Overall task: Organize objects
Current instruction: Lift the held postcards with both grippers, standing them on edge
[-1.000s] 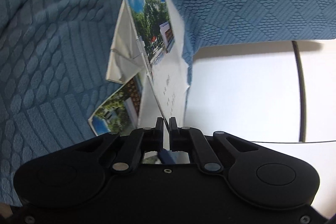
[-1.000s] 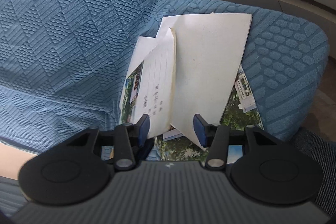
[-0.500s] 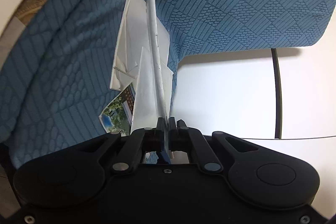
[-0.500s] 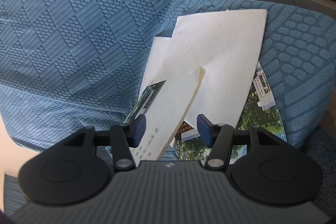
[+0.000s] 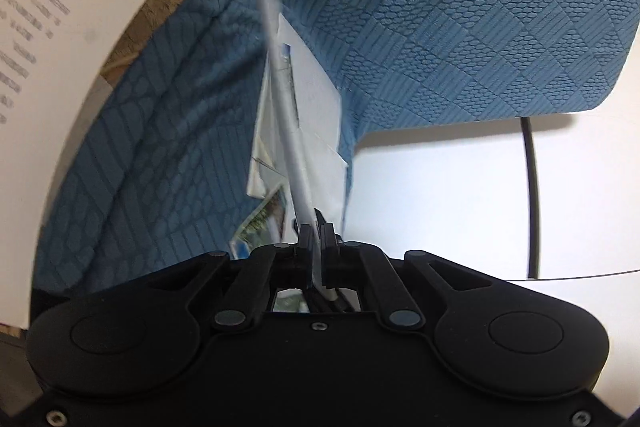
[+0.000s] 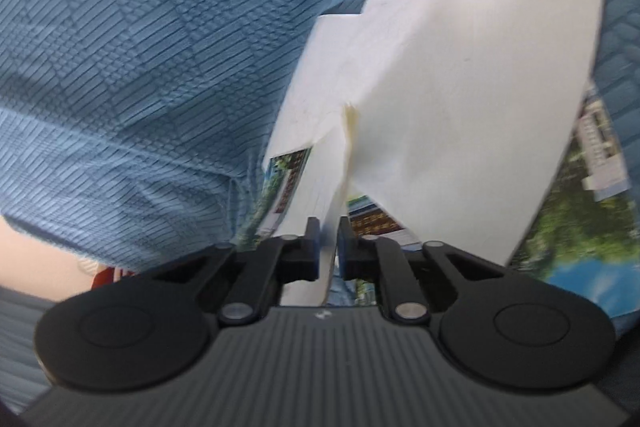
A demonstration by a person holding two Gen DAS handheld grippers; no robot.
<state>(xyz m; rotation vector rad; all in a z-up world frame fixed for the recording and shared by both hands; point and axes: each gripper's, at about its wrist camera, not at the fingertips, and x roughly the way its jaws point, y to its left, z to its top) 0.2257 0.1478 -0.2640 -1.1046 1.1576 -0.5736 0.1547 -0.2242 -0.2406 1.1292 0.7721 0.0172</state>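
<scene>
Several postcards lie in a loose pile on a blue textured sofa cushion point(image 6: 120, 67). My left gripper point(image 5: 317, 233) is shut on one white card point(image 5: 286, 115), held edge-on and tilted up above the pile point(image 5: 316, 119). In the right wrist view my right gripper point(image 6: 328, 227) has its jaws closed to a narrow gap around the same kind of card point(image 6: 324, 179), which stands on edge between the pads. A large blank white card point(image 6: 472, 99) and photo cards with trees point(image 6: 580, 211) lie behind it.
A white printed sheet with an orange barcode label point(image 5: 60, 27) leans at the upper left of the left wrist view. A white surface with a black cable point(image 5: 532, 187) lies to the right of the cushion.
My right gripper has closed from wide open onto the upright card. My left gripper has lifted and swung its card; the printed sheet has come into view.
</scene>
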